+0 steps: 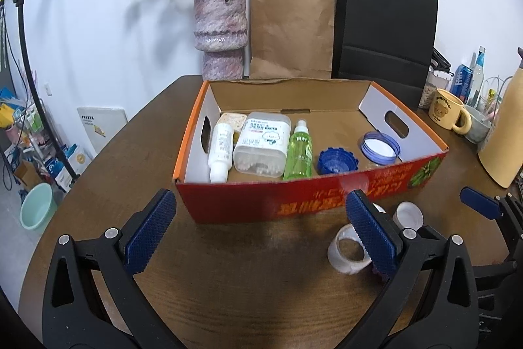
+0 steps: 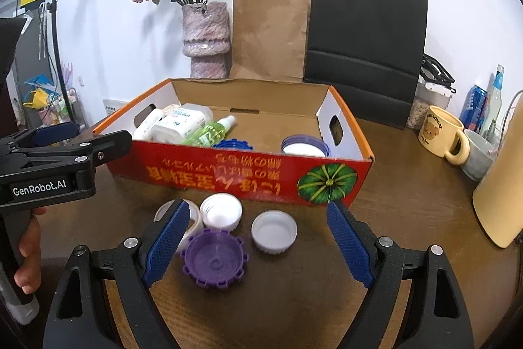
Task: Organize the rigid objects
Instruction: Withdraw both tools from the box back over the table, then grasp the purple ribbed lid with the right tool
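- My right gripper (image 2: pixel 258 246) spread wide, empty, over the loose caps so one fits between the pads: purple cap (image 2: pixel 214 260), white cap (image 2: pixel 274 231).
- My left gripper (image 1: pixel 261 231) also released, holding nothing.
- Box (image 2: pixel 228 172) just behind, bottles already lined up inside.

left wrist: low, near | right wrist: same | shared: box (image 1: pixel 310 198)

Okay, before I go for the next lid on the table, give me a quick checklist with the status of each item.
1. Right tongs open, nothing held: ok.
2. Left tongs open, nothing held: ok.
3. Purple lid between the right tongs' fingers: ok.
4. White cap clear of the purple lid: ok.
5. Free floor in the box near the blue lid: ok.
6. Tape roll clear of the left tongs: not ok, partly hidden behind one finger.
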A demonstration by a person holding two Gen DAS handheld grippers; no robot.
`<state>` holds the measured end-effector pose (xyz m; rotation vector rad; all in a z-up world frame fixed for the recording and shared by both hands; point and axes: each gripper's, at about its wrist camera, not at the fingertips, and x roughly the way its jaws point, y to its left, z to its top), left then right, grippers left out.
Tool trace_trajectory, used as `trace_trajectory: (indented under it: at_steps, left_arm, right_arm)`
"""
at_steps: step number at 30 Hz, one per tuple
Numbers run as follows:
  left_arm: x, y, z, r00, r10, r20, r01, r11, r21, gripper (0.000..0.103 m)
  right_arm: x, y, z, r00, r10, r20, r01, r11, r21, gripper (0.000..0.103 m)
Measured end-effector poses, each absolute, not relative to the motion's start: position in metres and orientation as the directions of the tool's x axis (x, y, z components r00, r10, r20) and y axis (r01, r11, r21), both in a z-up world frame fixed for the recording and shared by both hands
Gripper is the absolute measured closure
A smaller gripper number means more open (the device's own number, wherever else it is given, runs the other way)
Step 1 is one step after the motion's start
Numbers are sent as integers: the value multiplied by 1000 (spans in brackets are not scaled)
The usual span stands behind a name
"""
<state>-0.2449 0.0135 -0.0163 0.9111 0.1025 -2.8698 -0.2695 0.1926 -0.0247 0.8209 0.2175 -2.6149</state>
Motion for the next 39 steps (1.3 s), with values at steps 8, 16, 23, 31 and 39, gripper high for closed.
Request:
trace_trajectory:
  at_steps: [8, 16, 23, 31, 39]
  left_arm:
    - [-227, 15, -21, -807, -94, -583, 133, -991, -24, 0]
    - [-211, 16, -25, -805, -73, -589, 112, -993, -29, 0]
    - [-200, 17, -28, -803, -59, -593, 98, -995, -35, 0]
    - [-203, 15, -31, -792, -47, -608, 94, -994, -46, 0]
    - [-205, 15, -34, -781, -37, -623, 89, -995, -53, 0]
  right_arm:
    - [-253, 194, -30, -729, -340, -594, 431, -902, -13, 13]
    - [-242, 193, -35, -710, -333, -620, 438, -899, -19, 13]
    - [-240, 189, -42, -682, -310, -663, 434, -900, -25, 13]
    - [-252, 181, -54, -633, -283, -721, 436, -900, -29, 13]
    - [-267, 167, -66, -597, -244, -764, 446, -893, -64, 13]
